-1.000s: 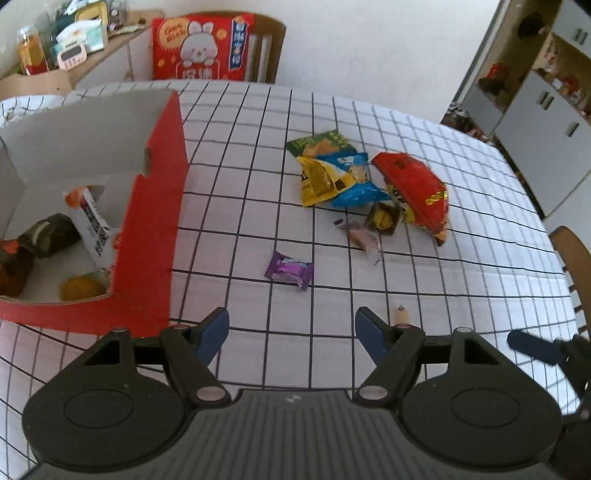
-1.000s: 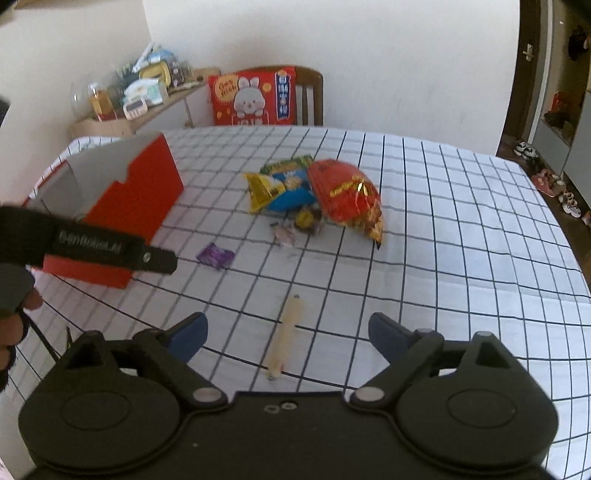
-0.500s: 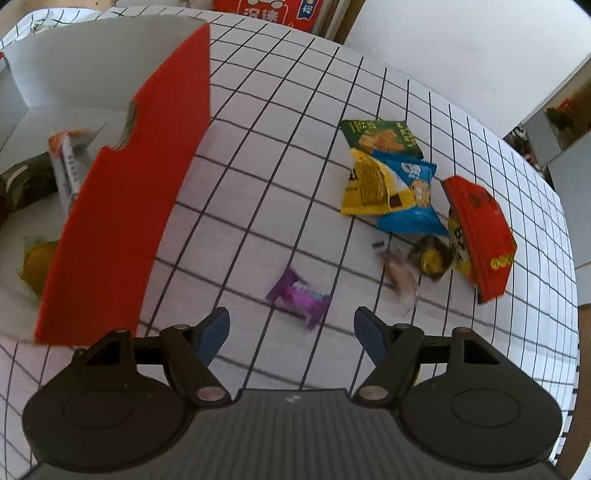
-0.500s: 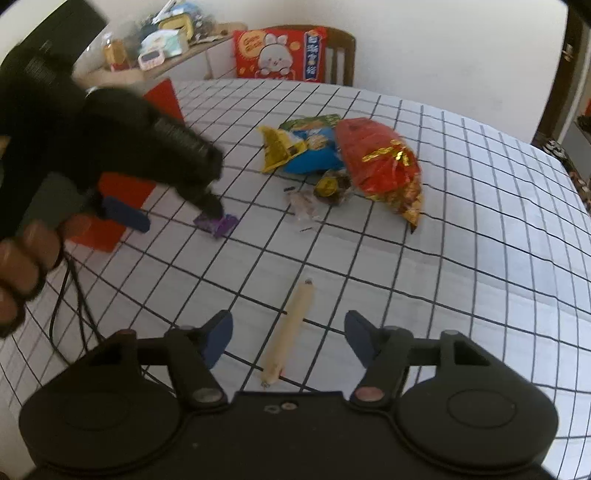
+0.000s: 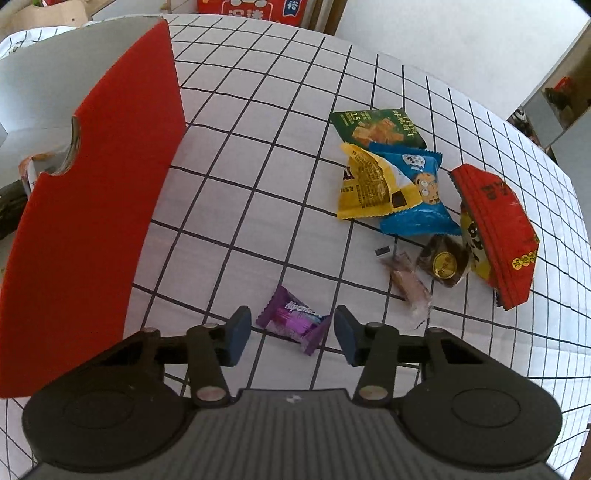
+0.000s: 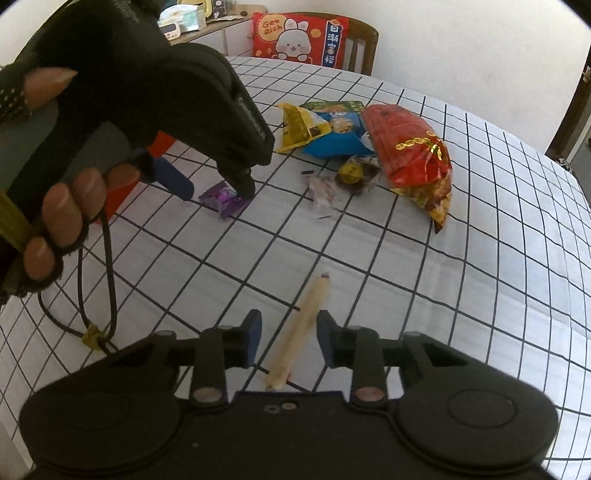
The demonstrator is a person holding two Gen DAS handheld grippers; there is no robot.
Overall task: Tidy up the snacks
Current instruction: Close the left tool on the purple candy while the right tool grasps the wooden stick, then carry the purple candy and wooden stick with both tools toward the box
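A purple candy (image 5: pixel 293 319) lies on the checked tablecloth, between the open jaws of my left gripper (image 5: pixel 291 330), with gaps on both sides. It also shows in the right wrist view (image 6: pixel 223 199), under the left gripper (image 6: pixel 218 188). My right gripper (image 6: pixel 289 338) is open around a beige stick snack (image 6: pixel 301 330), with gaps on both sides. The red box (image 5: pixel 92 206) with snacks inside stands at the left. A pile lies at the right: green packet (image 5: pixel 376 127), yellow packet (image 5: pixel 369 184), blue packet (image 5: pixel 417 195), red bag (image 5: pixel 495 232), brown round sweet (image 5: pixel 445 264), pink wrapped sweet (image 5: pixel 408 284).
A chair with a red rabbit cushion (image 6: pixel 301 38) stands behind the table's far edge. A shelf with clutter (image 6: pixel 192 20) is at the far left. A cable (image 6: pixel 107 280) hangs from the left gripper onto the cloth.
My left gripper dropped toward the purple candy and its jaws narrowed around it. My right gripper moved down over the beige stick and its jaws narrowed too.
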